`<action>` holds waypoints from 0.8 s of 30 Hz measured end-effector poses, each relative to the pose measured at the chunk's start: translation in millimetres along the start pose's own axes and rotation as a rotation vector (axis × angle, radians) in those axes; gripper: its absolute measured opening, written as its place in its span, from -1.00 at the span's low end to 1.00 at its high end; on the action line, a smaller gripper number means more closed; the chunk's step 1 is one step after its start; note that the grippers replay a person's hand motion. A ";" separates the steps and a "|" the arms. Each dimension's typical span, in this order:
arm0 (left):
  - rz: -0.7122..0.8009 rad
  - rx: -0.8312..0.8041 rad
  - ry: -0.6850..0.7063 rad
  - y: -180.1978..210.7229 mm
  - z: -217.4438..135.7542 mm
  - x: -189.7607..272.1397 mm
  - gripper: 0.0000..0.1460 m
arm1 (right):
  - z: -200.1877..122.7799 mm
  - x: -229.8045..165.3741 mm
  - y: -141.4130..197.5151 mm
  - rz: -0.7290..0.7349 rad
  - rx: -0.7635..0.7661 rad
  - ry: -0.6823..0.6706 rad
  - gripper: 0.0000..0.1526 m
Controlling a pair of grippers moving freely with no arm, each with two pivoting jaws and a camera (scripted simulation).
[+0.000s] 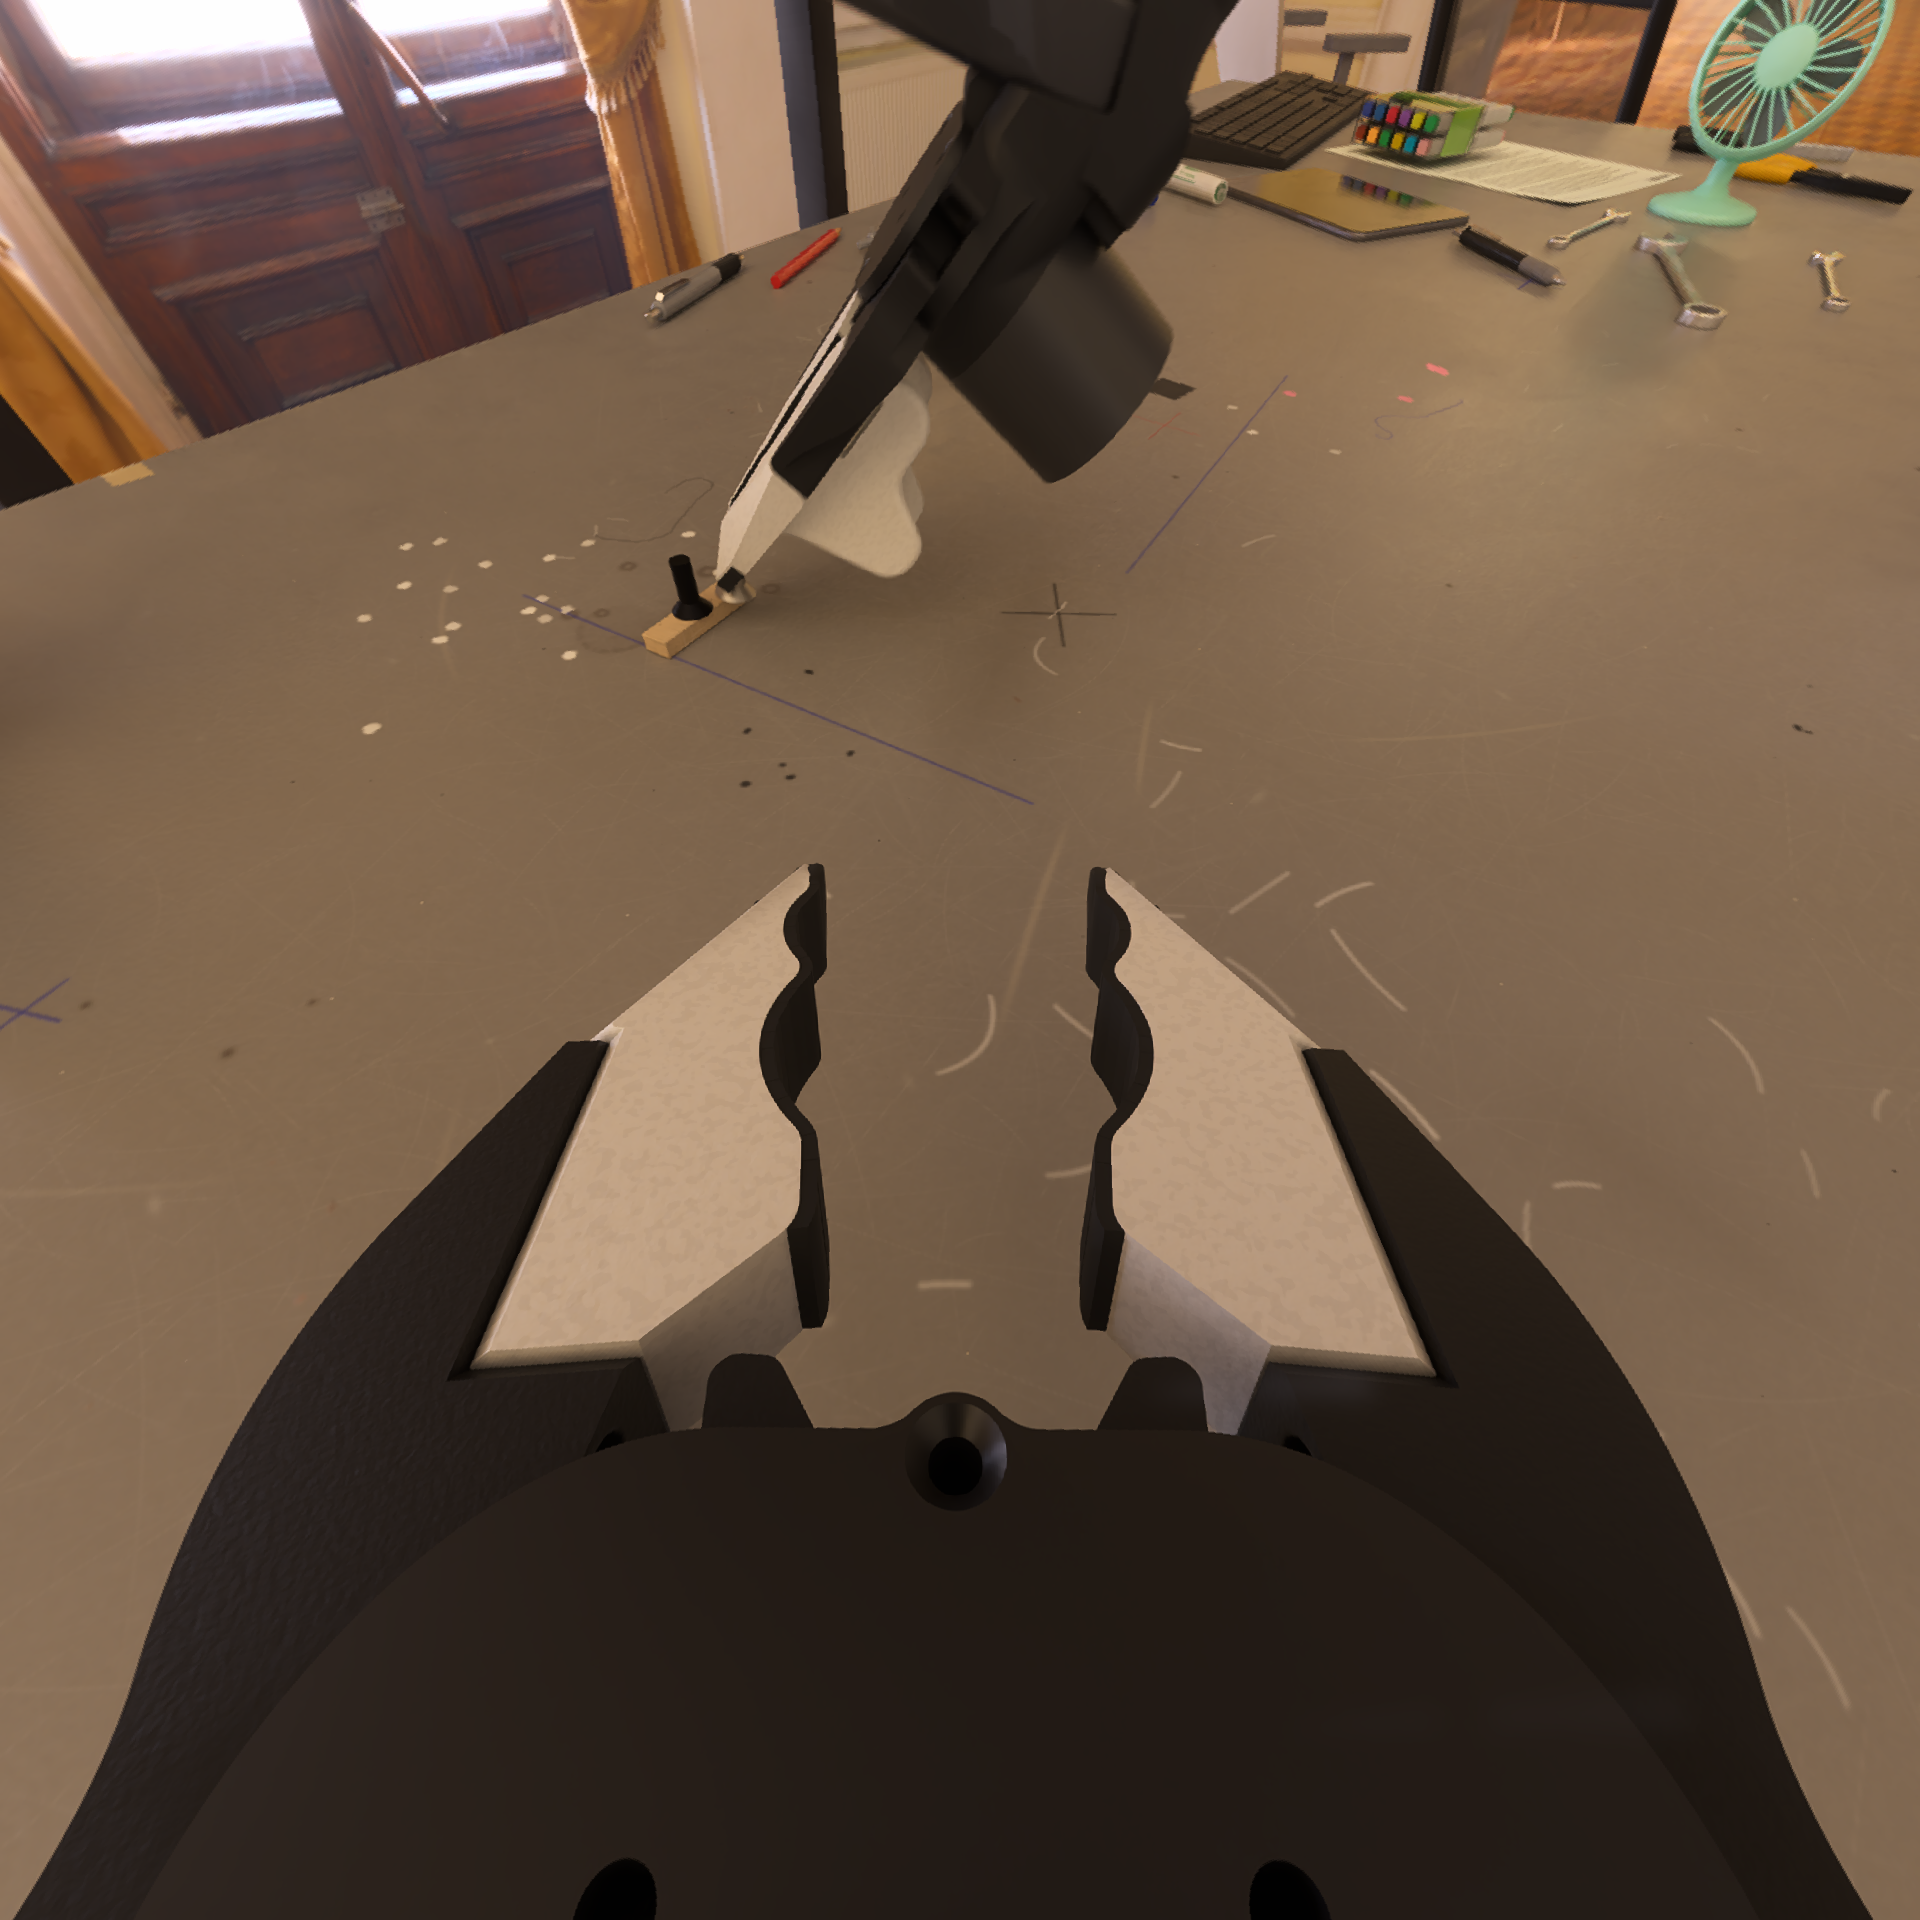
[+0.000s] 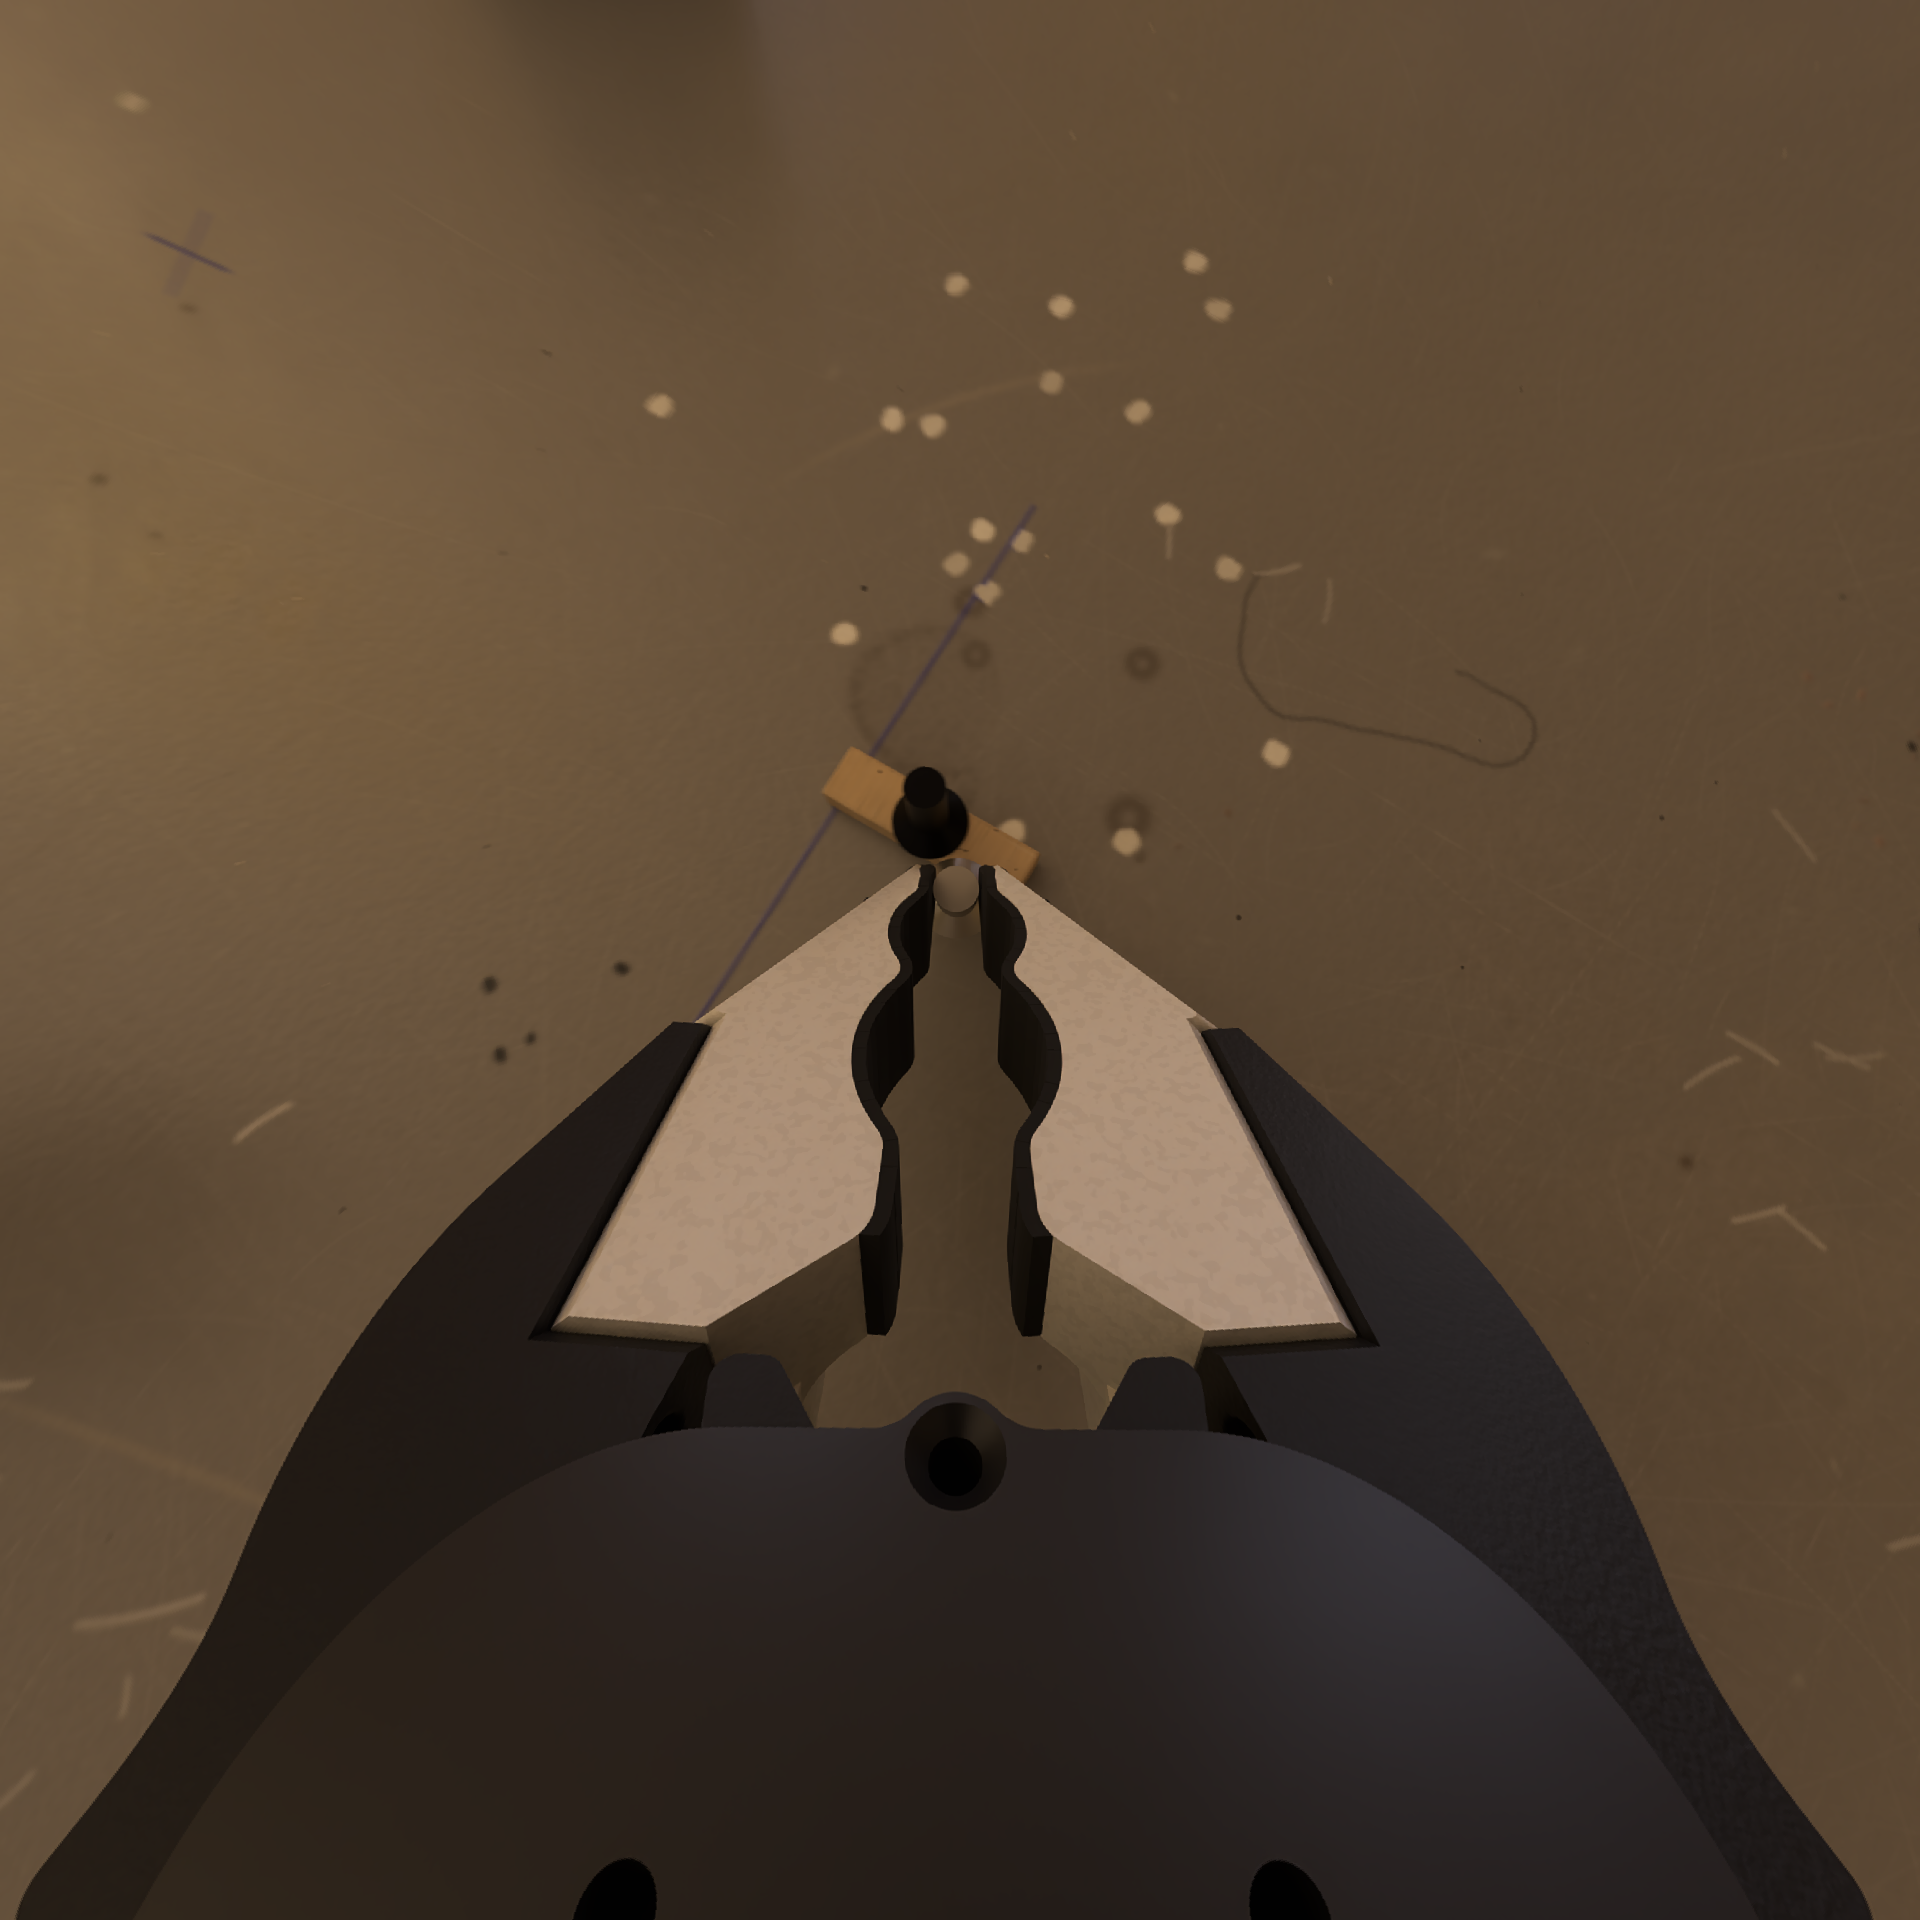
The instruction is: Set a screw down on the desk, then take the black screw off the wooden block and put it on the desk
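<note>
A small wooden block (image 1: 681, 629) lies on the grey desk (image 1: 1351, 831). A black screw (image 1: 683, 587) stands on it, head down and shank up; it also shows in the right wrist view (image 2: 928, 816) on the block (image 2: 862, 781). My right gripper (image 2: 956, 881) is shut on a silver screw (image 2: 956, 894) at its fingertips, right beside the black screw at the block's edge. The left wrist view shows that gripper (image 1: 734, 584) reaching down to the block's far end. My left gripper (image 1: 956, 883) is open and empty, well short of the block.
At the back of the desk lie markers (image 1: 694, 288), a red pen (image 1: 805, 258), a keyboard (image 1: 1273, 120), a tablet (image 1: 1351, 203), wrenches (image 1: 1678, 278) and a green fan (image 1: 1756, 94). The desk's left edge (image 1: 312, 416) is beyond the block.
</note>
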State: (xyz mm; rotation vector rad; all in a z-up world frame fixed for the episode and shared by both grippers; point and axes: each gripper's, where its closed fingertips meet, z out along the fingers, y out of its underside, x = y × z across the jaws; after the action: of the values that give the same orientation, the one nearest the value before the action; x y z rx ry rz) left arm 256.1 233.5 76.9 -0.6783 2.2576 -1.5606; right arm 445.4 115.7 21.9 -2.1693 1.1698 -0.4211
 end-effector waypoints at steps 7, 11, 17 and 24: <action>-0.013 -0.010 -0.008 3.4 1.5 -3.4 -0.30 | -53.1 -67.6 16.1 -0.233 0.064 -0.353 -0.90; -0.012 -0.024 -0.005 7.0 4.1 -2.8 -0.30 | -79.3 -119.9 71.5 -0.575 -0.030 -0.533 -0.90; -0.001 -0.044 -0.008 11.3 6.6 -2.2 -0.30 | -72.1 -126.2 99.7 -0.734 -0.105 -0.469 -0.86; 0.002 -0.048 -0.006 12.0 7.0 -2.0 -0.30 | -75.2 -86.0 32.1 -0.620 -0.003 -0.354 -0.47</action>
State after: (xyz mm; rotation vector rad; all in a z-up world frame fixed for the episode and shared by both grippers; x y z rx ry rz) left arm 259.0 232.6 63.2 -0.6919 2.2979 -1.5054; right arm 336.7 145.8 58.5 -2.4531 0.2932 -0.2687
